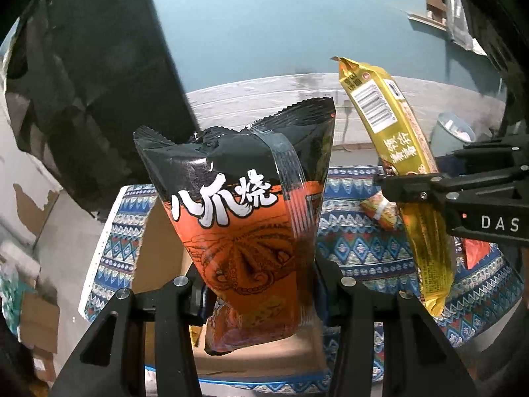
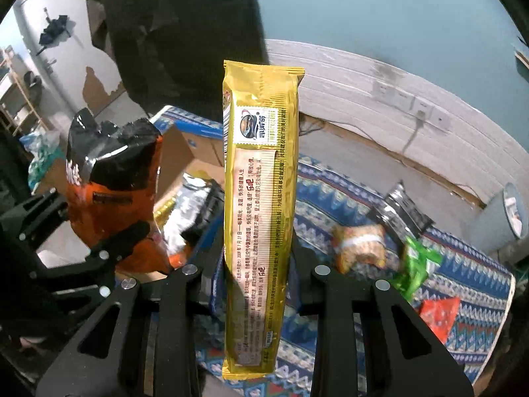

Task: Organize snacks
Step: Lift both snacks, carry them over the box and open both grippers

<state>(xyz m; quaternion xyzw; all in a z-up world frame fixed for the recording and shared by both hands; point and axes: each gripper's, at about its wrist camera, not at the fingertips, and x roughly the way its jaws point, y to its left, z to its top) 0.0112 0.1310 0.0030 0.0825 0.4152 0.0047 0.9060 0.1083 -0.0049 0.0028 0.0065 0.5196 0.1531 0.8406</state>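
Both grippers are loaded: left gripper [image 1: 261, 284] jaws clamp an orange-and-black snack bag [image 1: 244, 218], right gripper [image 2: 258, 264] jaws clench a long gold packet [image 2: 261, 205], both lifted above the patterned table [image 2: 469, 284]. Some snacks already lie in the cardboard box [image 2: 185, 152]; a pastry [image 2: 360, 244], green wrapper [image 2: 416, 268] and red packet [image 2: 439, 314] remain unsorted.

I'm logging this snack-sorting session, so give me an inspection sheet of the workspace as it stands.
Surface: patterned blue cloth.
Job's things: orange-black snack bag and gold packet, both lifted; cardboard box behind.
Clutter: wrapped pastry, green wrapper, red packet, silver-black packet.
Grippers: left claw shut on the bag; right claw shut on the packet.
Cables: cord hanging from a wall socket.
Surroundings: teal wall, grey bin.
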